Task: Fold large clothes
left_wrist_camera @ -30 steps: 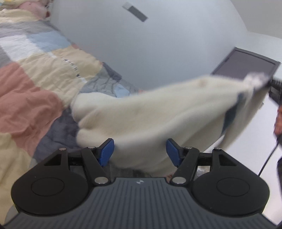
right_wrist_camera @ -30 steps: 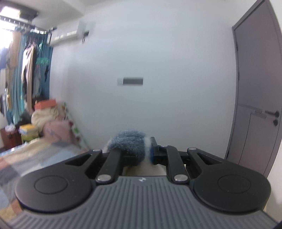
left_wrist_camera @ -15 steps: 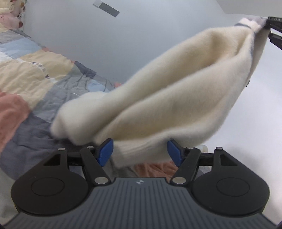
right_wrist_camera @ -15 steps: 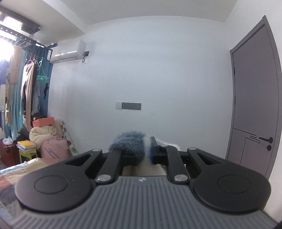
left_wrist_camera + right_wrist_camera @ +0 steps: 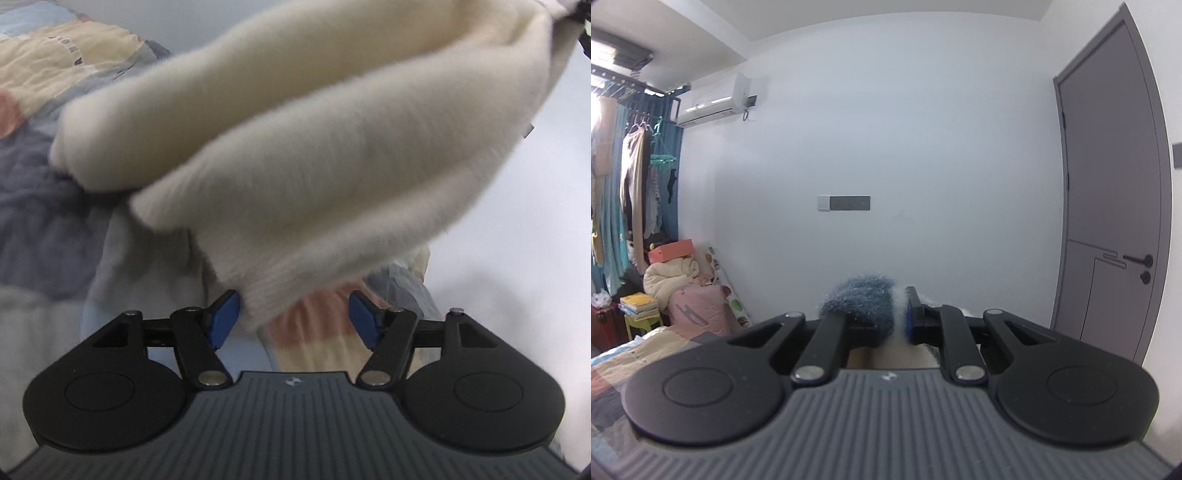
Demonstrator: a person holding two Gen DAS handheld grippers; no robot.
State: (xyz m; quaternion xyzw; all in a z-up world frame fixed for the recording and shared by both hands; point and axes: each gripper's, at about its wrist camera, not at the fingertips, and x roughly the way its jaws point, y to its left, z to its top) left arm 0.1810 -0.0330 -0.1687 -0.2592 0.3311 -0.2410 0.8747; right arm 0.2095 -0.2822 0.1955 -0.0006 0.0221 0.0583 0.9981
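Note:
A large cream fuzzy sweater (image 5: 314, 147) hangs slanting from the upper right down towards my left gripper (image 5: 293, 317). That gripper is open; the sweater's ribbed lower edge dips between its blue pads (image 5: 225, 317), close to the left one, and is not pinched. In the right wrist view my right gripper (image 5: 895, 317) points level at the wall and is shut on a blue and white fluffy edge of the sweater (image 5: 860, 299). The rest of the garment is hidden below its body.
A patchwork quilt (image 5: 48, 221) covers the bed under the sweater. Ahead of the right gripper are a white wall, a grey door (image 5: 1115, 221) at right, and a clothes rack (image 5: 631, 177) with piled bedding and boxes (image 5: 676, 280) at left.
My left gripper has moved in closer and lower under the sweater, which now fills its view, with the hem between the pads. The right gripper has risen a little, still shut on the edge.

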